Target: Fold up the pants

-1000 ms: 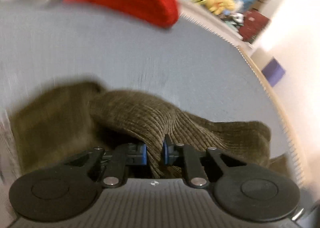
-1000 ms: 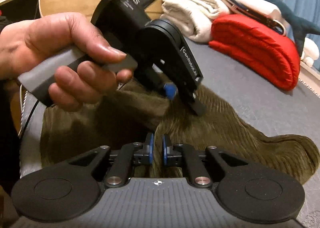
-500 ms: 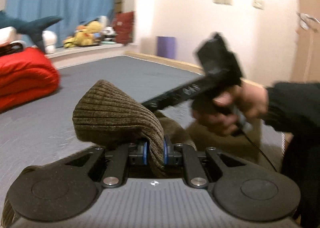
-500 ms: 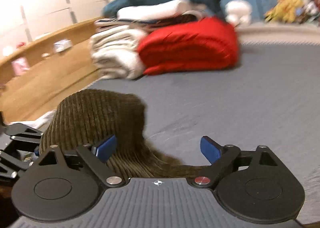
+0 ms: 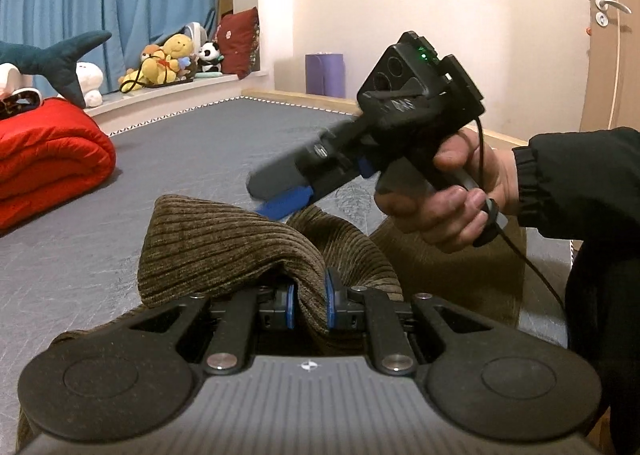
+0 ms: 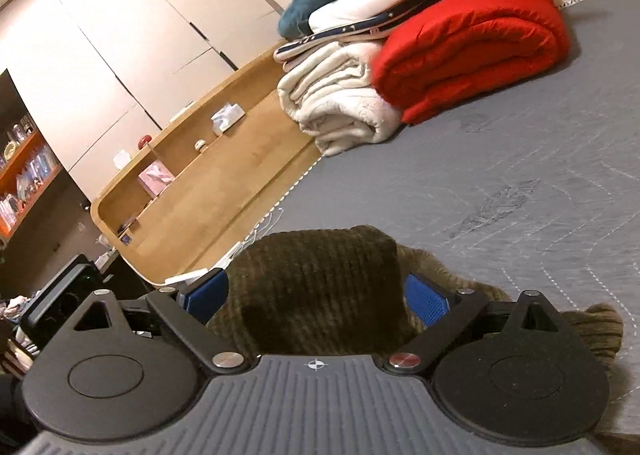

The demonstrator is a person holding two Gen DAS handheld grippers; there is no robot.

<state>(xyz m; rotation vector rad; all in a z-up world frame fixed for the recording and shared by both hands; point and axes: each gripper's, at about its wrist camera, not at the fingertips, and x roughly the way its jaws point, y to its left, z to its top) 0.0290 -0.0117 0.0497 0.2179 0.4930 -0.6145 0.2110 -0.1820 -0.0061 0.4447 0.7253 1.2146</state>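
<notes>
Left wrist view shows the left gripper [image 5: 308,305] pinching a thick fold of the brown corduroy pants [image 5: 224,239], which lie bunched on the grey mat [image 5: 180,159]. In the right wrist view the right gripper [image 6: 316,297] stands wide apart, cloth between its blue pads [image 6: 424,301] but unpressed. Soft, limp and fairly heavy, the corduroy looks easy to grip; an edge or corner seems best.
</notes>
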